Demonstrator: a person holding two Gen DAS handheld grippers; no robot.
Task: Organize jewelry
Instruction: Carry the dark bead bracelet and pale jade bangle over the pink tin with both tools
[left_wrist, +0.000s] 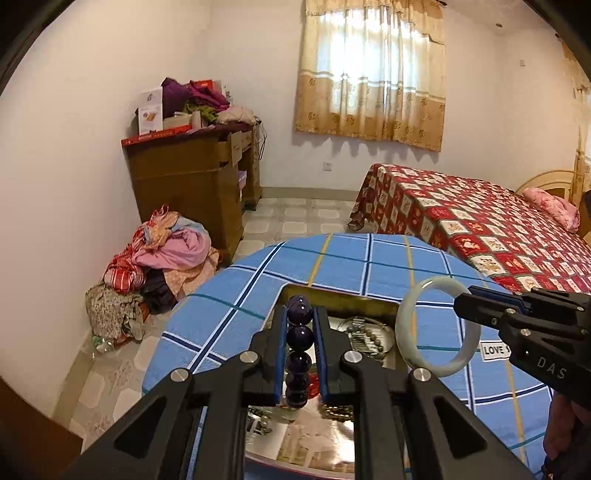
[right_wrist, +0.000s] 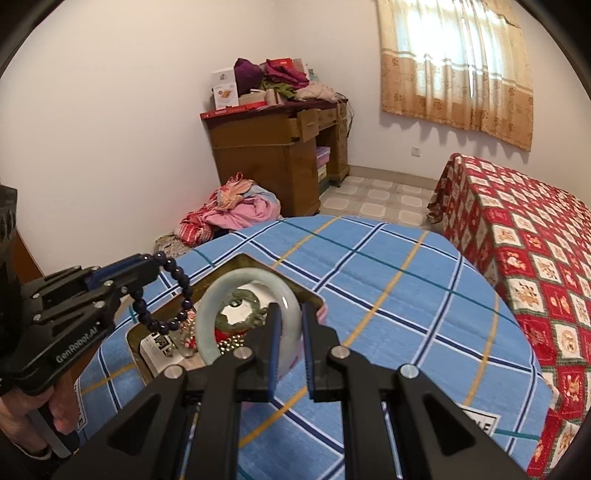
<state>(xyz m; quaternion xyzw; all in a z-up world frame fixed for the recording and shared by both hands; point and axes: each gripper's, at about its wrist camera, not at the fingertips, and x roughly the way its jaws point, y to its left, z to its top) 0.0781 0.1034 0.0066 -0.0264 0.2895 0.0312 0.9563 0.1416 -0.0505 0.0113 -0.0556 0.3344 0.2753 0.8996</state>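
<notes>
My left gripper (left_wrist: 300, 314) is shut on a dark purple bead bracelet (left_wrist: 299, 334), held above an open jewelry box (left_wrist: 343, 301) set in the blue plaid table. In the right wrist view the left gripper (right_wrist: 149, 264) comes in from the left with the bead bracelet (right_wrist: 173, 295) hanging from it. My right gripper (right_wrist: 290, 314) is shut on a pale green jade bangle (right_wrist: 210, 321), also above the box (right_wrist: 255, 264). In the left wrist view the right gripper (left_wrist: 463, 295) holds the bangle (left_wrist: 432, 295) upright at the right. Other jewelry (right_wrist: 240, 306) lies in the box.
The round table wears a blue plaid cloth (right_wrist: 388, 295). A bed with a red patterned cover (left_wrist: 480, 229) stands to the right. A wooden desk piled with clothes and boxes (left_wrist: 195, 173) stands at the far wall, with a heap of clothes (left_wrist: 159, 258) on the floor.
</notes>
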